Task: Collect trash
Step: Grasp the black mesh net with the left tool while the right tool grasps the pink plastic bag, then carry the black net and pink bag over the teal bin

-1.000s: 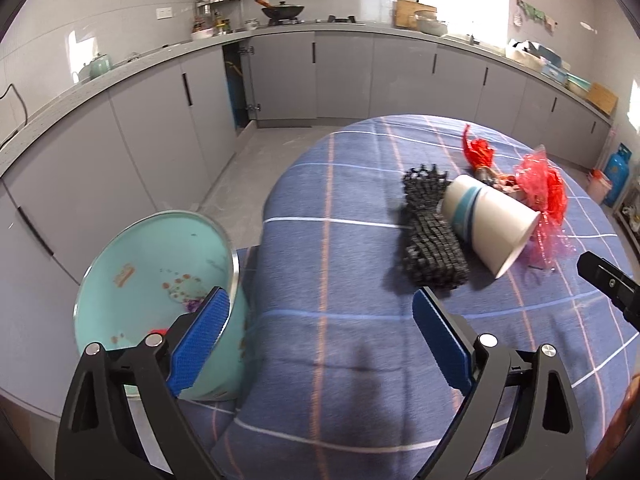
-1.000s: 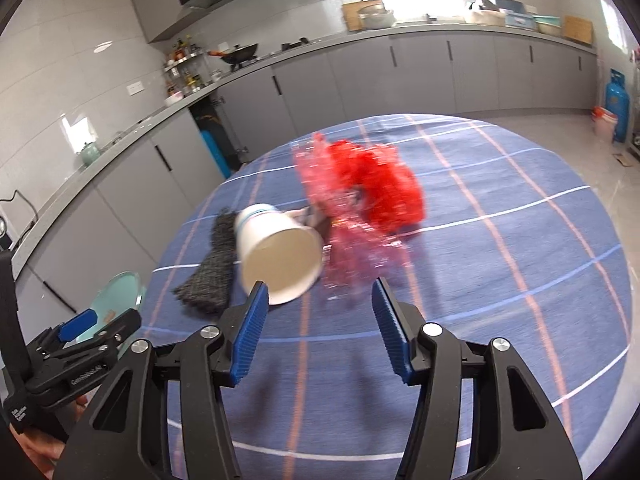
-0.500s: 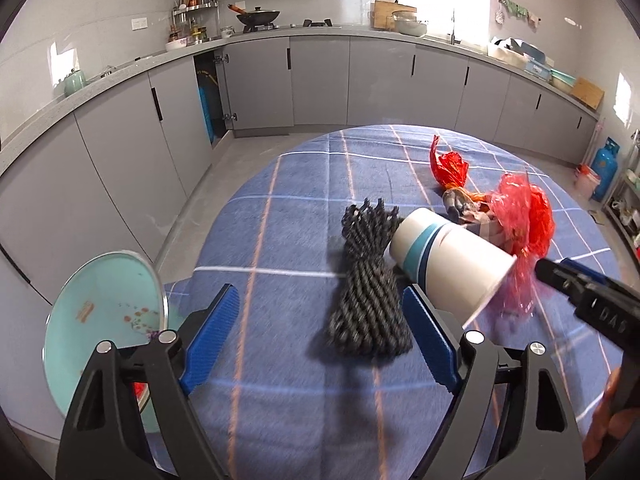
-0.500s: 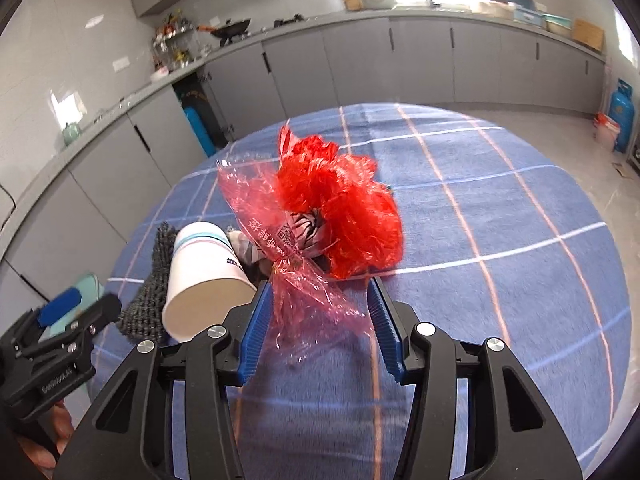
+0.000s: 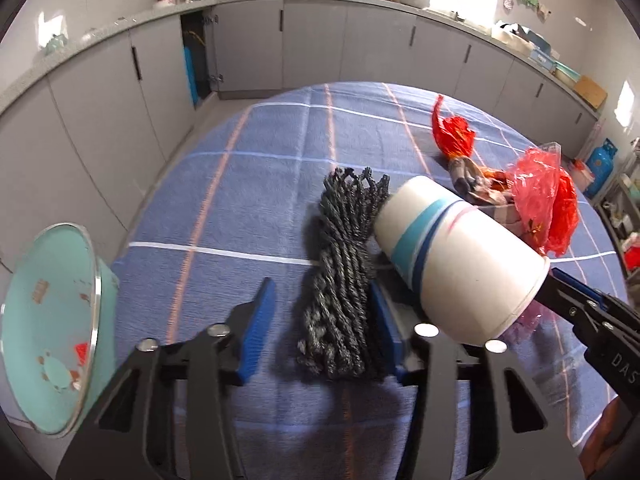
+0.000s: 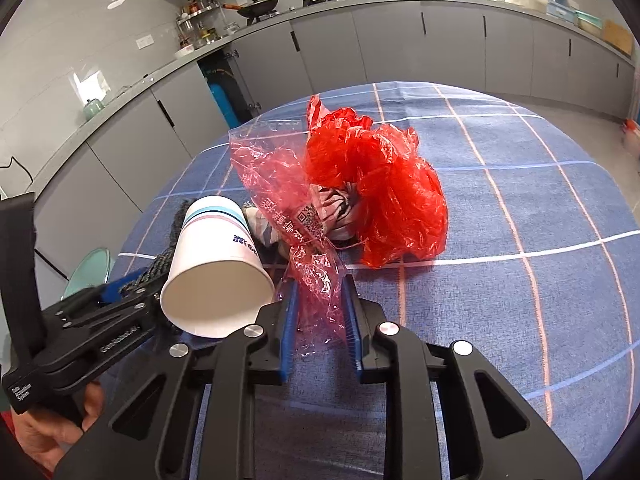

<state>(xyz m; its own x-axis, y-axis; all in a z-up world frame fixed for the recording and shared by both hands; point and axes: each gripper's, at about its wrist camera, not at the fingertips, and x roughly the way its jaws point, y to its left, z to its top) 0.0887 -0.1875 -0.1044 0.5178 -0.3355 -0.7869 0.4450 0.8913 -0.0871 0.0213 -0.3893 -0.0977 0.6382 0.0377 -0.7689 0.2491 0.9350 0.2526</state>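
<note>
Left gripper (image 5: 322, 322) fingers spread around dark twisted rope bundle (image 5: 344, 268), right gripper (image 6: 320, 326) fingers nearly pinching crinkled pink-red plastic wrapper (image 6: 316, 284) at lower centre; risk: thin film slipping, dragging white paper cup (image 6: 216, 268).

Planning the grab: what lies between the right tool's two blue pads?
The clear pink plastic wrapper, a crinkled tail of it, seen in the right wrist view.

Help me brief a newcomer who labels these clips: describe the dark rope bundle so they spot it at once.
Start at the round table with the blue checked cloth. Near its left edge lies a small trash pile, and the rope bundle is its leftmost piece, lying between the left gripper fingers. It is the only dark, twisted cord there; beside it are a white paper cup and red plastic bags.
</note>
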